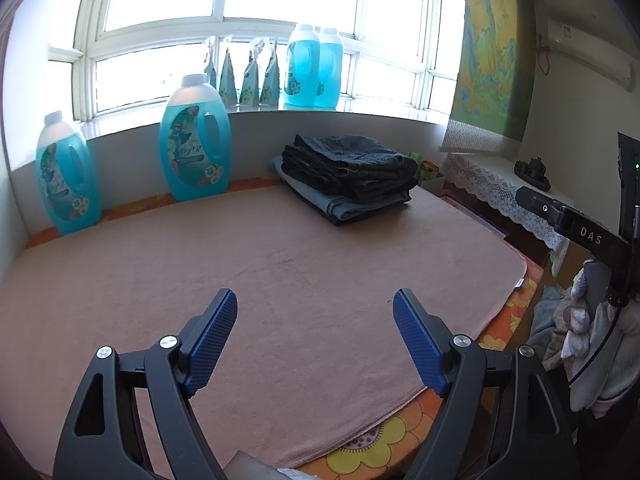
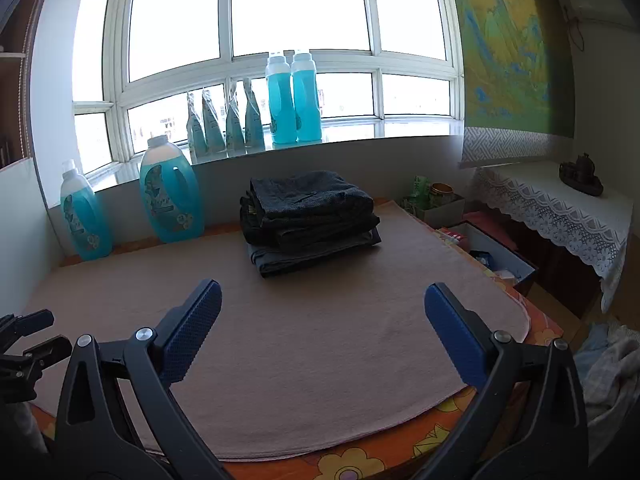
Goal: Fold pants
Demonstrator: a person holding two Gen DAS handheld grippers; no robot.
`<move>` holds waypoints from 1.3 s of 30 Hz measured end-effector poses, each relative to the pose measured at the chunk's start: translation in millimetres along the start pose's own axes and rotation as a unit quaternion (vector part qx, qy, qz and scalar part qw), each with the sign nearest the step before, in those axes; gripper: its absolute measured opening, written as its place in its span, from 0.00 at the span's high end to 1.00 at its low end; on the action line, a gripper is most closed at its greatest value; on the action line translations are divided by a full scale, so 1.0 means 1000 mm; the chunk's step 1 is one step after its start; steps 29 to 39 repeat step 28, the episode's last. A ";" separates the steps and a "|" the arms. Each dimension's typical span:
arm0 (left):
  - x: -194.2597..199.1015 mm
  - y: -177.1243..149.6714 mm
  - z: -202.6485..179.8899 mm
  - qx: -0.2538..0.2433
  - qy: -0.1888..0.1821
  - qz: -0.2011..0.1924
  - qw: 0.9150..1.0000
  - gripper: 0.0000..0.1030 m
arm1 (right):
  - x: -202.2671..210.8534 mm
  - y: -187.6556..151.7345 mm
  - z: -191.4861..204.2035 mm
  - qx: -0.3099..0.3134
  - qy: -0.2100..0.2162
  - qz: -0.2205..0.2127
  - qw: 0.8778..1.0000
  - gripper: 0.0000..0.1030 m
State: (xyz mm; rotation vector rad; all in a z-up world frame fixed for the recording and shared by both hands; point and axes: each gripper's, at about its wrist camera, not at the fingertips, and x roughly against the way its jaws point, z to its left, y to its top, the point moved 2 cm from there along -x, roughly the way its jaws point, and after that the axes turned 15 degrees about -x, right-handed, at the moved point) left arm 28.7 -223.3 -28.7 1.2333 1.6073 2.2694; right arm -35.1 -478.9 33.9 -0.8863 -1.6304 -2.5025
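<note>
The left tool hangs over the near part of the bench with its blue pads spread wide and nothing between them. The right tool is spread the same way, also empty, above the same pink mat.

The pants lie folded in a stack at the far side of the mat, dark pairs on top of a lighter blue one, well apart from both tools. The mat between tools and stack is bare. Under the mat an orange flowered cloth shows at the near and right edges.

Far left, two blue jugs stand against the wall by the mat's edge. On the sill behind are two more blue bottles and a row of pouches, just left of them.

Right of the bench stands a side table with a lace cover and a small dark teapot set; an open box sits below it. A heap of pale clothes lies at the right edge, cut off; what garments they are cannot be told. In the left view, part of the right tool's black body crosses in front of that heap.
</note>
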 end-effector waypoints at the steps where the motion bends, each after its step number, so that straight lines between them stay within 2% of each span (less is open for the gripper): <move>1: 0.000 0.000 0.000 0.000 0.001 0.000 1.000 0.22 | 0.000 0.000 0.000 0.000 0.000 0.001 1.000 0.00; 18: 0.001 -0.001 0.001 -0.004 0.015 -0.002 1.000 0.22 | 0.004 -0.005 0.009 -0.001 0.003 0.003 1.000 0.00; 23: 0.004 -0.002 -0.001 -0.009 0.011 -0.015 1.000 0.22 | 0.000 -0.008 0.011 0.002 0.005 0.007 1.000 0.00; 39: 0.001 -0.004 0.002 -0.003 0.014 -0.005 1.000 0.22 | -0.001 -0.010 0.011 0.000 0.004 0.009 1.000 0.00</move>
